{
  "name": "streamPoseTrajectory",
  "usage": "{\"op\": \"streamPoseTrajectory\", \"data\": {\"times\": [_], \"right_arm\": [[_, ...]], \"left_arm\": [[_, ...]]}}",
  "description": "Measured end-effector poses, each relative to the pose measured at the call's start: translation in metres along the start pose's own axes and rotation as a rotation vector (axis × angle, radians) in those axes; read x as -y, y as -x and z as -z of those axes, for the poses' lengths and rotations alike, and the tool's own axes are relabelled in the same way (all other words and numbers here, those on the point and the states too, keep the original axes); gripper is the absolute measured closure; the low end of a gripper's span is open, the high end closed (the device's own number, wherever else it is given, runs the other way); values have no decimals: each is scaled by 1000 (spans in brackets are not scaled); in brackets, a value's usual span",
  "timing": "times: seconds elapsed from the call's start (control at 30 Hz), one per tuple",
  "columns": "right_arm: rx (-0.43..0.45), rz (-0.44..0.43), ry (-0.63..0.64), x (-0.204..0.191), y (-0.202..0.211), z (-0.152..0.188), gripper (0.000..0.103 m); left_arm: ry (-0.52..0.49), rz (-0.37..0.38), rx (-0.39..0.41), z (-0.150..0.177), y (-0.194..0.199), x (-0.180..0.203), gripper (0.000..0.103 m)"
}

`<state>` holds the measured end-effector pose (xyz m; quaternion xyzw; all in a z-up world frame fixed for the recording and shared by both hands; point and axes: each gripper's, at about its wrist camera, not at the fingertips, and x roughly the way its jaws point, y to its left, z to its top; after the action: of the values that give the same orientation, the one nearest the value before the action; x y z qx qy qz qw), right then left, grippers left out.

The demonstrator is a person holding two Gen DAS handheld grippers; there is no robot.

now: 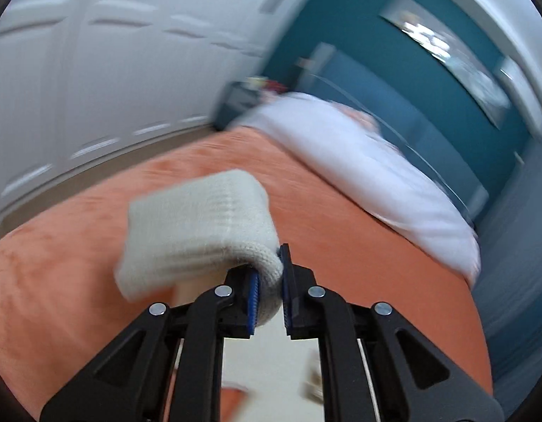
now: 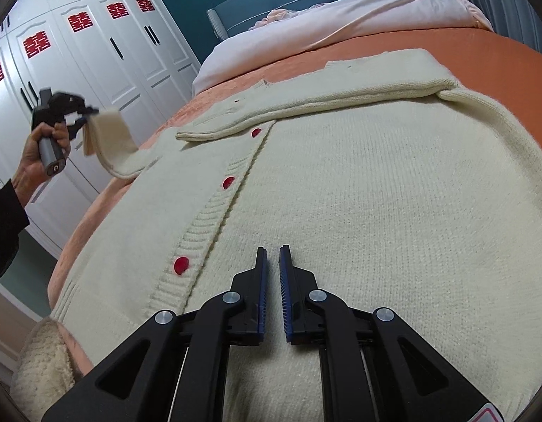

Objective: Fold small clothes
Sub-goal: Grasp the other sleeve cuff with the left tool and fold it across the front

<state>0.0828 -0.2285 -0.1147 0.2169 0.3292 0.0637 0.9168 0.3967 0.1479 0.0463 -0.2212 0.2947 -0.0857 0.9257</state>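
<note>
A cream knit cardigan [image 2: 358,193] with red buttons [image 2: 181,265] lies flat on the orange bed cover [image 2: 482,45]. One sleeve [image 2: 323,88] is folded across its upper part. My left gripper [image 1: 271,274] is shut on the ribbed cuff of the other sleeve [image 1: 200,221] and holds it lifted off the bed; the view is blurred. It also shows in the right wrist view [image 2: 84,114], at the left, above the bed's edge. My right gripper [image 2: 272,256] is empty, its jaws nearly closed, just over the cardigan's lower front.
A white quilt [image 2: 306,31] lies bunched at the head of the bed against a teal headboard [image 2: 271,0]. White wardrobe doors [image 2: 95,52] with red stickers stand to the left. Another cream knit piece [image 2: 42,369] hangs at the bed's near left corner.
</note>
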Motion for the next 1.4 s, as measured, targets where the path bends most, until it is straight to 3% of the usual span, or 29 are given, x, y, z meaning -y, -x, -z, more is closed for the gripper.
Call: {"op": "streamPoseTrajectory", "data": {"times": [0.1, 0.17, 0.23, 0.27, 0.37, 0.4, 0.43, 0.5, 0.6, 0.7, 0.8, 0.93, 1.03, 1.1, 1.2, 1.27, 1.37, 1.4], "right_arm": [[2, -20, -17, 1, 0, -1, 94], [1, -32, -25, 2, -1, -2, 94], [-1, -43, -29, 2, -2, -3, 93], [-4, -46, -30, 2, -2, -4, 92], [-31, -45, -37, 0, -2, -10, 87], [-44, -42, -38, -1, 0, -13, 82], [-51, -28, -31, -3, 1, -17, 77], [-54, 9, -20, -8, 4, -29, 58], [-14, 14, -13, -14, 4, -63, 55], [0, 26, -47, -12, -15, -104, 49], [0, 87, -68, -4, -47, -137, 49], [-39, 138, -110, 8, -90, -157, 49], [-83, 140, -106, 3, -114, -161, 60], [-92, 159, -63, -6, -120, -163, 87], [6, 105, -27, -19, -95, -187, 95], [98, 81, 3, -29, -67, -210, 95], [195, 108, 63, -29, -33, -234, 95], [193, 145, 71, -21, -32, -235, 95]], "left_arm": [[-121, 126, -128, 52, -15, 82, 92], [-167, 134, -231, 100, -36, 115, 88], [-174, 112, -379, 154, -62, 130, 76], [-158, 73, -428, 176, -70, 129, 64], [-44, 58, -447, 212, -61, 106, 62], [-9, 55, -437, 213, -55, 94, 59], [29, 35, -415, 209, -51, 82, 46], [91, 19, -346, 193, -40, 57, 42], [157, -24, -278, 165, -32, 25, 37], [292, -47, -284, 147, -37, -12, 37], [440, -25, -289, 146, -30, -44, 37], [498, 6, -287, 148, -27, -54, 37], [535, 35, -294, 149, -31, -59, 37], [583, 50, -298, 148, -35, -61, 37], [620, 83, -280, 141, -38, -57, 40], [610, 93, -265, 136, -40, -49, 39], [598, 72, -305, 138, -54, -42, 40], [596, 68, -337, 143, -64, -39, 46]]}}
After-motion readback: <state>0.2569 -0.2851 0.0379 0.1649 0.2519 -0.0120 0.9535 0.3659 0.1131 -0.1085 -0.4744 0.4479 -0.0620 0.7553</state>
